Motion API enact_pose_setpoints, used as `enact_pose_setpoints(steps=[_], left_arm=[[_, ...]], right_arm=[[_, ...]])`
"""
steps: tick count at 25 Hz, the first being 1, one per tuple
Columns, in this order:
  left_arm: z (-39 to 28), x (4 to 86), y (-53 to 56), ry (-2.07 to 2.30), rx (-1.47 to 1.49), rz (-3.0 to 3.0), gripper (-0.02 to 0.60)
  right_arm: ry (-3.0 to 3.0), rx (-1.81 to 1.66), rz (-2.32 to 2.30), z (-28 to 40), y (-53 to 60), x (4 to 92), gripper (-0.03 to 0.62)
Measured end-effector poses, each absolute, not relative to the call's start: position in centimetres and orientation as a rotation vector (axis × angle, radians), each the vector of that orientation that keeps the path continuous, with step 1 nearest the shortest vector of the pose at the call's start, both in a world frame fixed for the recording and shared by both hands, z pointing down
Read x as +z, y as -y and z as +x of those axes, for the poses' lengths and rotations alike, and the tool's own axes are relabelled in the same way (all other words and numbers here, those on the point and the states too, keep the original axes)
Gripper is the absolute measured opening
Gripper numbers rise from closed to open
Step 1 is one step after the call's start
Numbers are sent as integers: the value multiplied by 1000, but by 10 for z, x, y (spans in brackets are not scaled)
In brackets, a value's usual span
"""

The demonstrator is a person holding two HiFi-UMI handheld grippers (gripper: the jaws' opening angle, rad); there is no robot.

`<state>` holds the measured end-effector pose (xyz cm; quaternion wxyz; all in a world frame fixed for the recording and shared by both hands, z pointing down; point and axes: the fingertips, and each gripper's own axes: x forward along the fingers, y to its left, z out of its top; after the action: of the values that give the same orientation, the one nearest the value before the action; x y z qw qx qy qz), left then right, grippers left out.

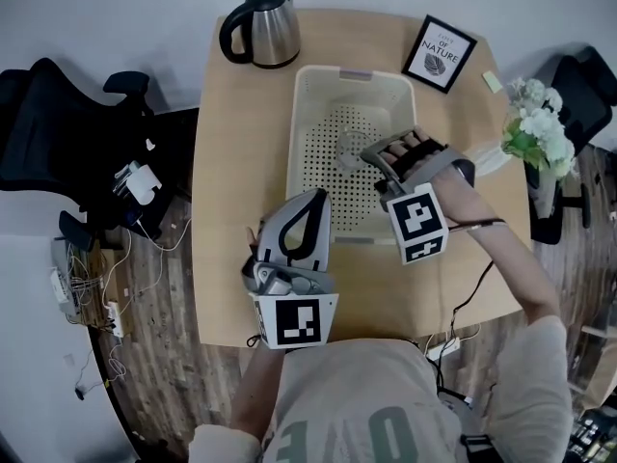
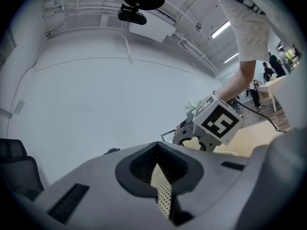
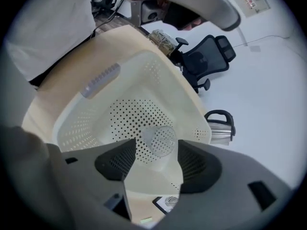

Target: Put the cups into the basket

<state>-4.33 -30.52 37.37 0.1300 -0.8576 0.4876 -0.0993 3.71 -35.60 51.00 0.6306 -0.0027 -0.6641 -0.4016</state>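
Note:
A clear plastic cup (image 1: 351, 149) rests inside the cream perforated basket (image 1: 313, 95) at the far middle of the round wooden table. My right gripper (image 1: 378, 168) hangs over the basket's right half, open, with the cup just off its fingertips. In the right gripper view the cup (image 3: 159, 140) shows between the two jaws against the basket floor (image 3: 129, 114), and neither pad touches it. My left gripper (image 1: 317, 196) is at the basket's near rim, its jaws shut on nothing. Through its narrow slit a strip of basket wall (image 2: 163, 191) shows.
A steel kettle (image 1: 261, 27) stands at the table's far left and a framed print (image 1: 439, 54) at the far right. White flowers (image 1: 536, 128) sit at the right edge. Black office chairs (image 1: 58, 133) stand left of the table, and cables lie on the wooden floor.

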Motion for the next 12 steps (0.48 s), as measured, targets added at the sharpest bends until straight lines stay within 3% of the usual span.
enact_pose_setpoints(steps=[7, 10, 12], left_arm=[[-38, 351, 273, -1405, -230, -2448, 9], [-35, 342, 262, -1389, -235, -2431, 9], [-31, 337, 254, -1383, -198, -2428, 8]], right_arm=[[1778, -914, 220, 16, 317, 443, 256], [1848, -936, 446, 16, 309, 404, 171], [1980, -840, 615, 19, 301, 378, 160]])
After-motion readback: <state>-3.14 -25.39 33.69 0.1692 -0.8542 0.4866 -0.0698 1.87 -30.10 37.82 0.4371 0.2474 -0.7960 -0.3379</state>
